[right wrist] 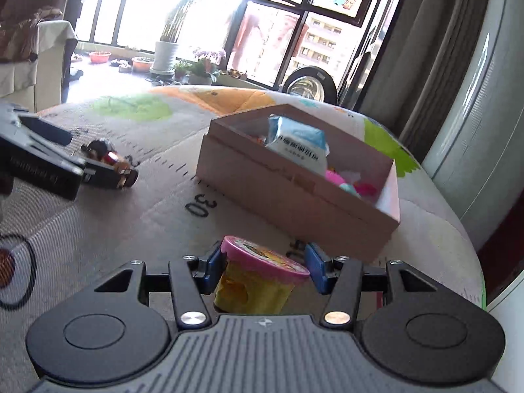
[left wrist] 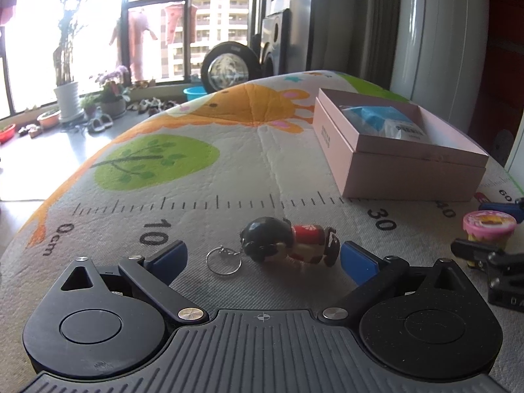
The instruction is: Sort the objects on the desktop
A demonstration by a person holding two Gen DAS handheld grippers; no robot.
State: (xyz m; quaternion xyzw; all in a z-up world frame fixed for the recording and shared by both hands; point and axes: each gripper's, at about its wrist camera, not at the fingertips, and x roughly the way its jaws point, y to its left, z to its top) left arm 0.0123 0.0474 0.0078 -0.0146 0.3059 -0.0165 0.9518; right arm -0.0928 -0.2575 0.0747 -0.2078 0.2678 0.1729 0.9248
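A doll keychain (left wrist: 288, 242) with a black head, red body and metal ring lies on the printed mat between the blue pads of my left gripper (left wrist: 263, 257), which is open around it. It also shows in the right wrist view (right wrist: 109, 160). A small yellow tub with a pink lid (right wrist: 258, 275) stands between the pads of my right gripper (right wrist: 265, 267); the left pad touches the lid, the right pad stands slightly off. The tub also shows in the left wrist view (left wrist: 489, 227). An open pink box (left wrist: 402, 160) holds a blue-white tissue pack (right wrist: 296, 142) and colourful small items.
The printed play mat (left wrist: 203, 177) with a ruler scale covers the table. The pink box (right wrist: 294, 193) sits just beyond the tub. A curtain and a white appliance stand at the right; the table edge drops off at the left.
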